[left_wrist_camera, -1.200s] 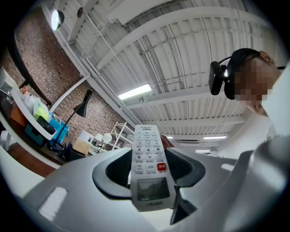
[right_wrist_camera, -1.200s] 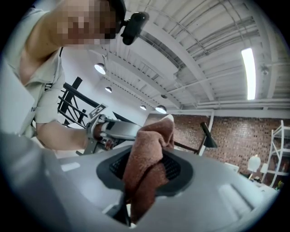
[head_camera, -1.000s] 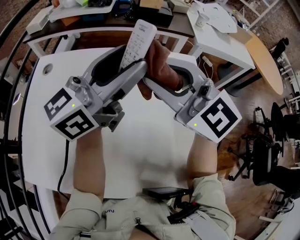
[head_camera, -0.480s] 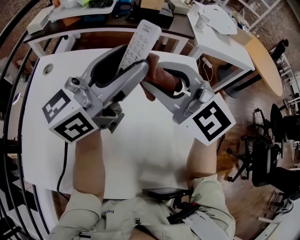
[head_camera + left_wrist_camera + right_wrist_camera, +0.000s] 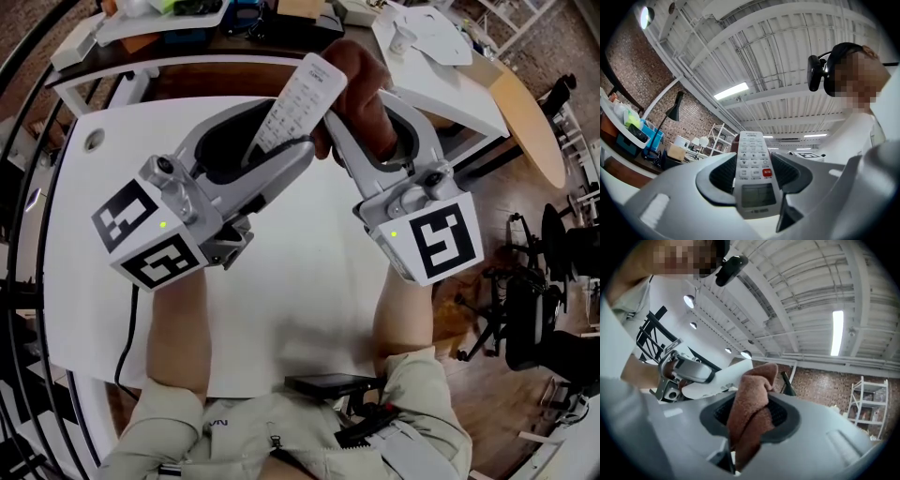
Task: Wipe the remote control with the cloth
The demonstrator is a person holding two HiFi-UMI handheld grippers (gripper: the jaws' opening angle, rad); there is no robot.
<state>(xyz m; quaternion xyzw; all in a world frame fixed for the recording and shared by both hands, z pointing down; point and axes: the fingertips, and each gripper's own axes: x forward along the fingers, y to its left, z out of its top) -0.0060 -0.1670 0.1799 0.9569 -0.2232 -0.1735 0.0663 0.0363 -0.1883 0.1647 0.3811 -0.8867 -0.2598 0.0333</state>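
A white remote control stands tilted up above the white table, its lower end clamped in my left gripper. In the left gripper view the remote shows its buttons and display between the dark pads, with the left gripper shut on it. My right gripper is shut on a brown cloth, which presses against the remote's upper right side. In the right gripper view the cloth bunches between the pads of the right gripper, and the remote's white back lies just beyond it.
Below both grippers spreads the white table. A black device lies at its near edge and a cable hangs at the left. A cluttered desk stands behind, a white side table at the right, chairs further right.
The right gripper has slid the cloth up along the remote, from near its lower part to its upper end. The left gripper and the remote have shifted slightly right.
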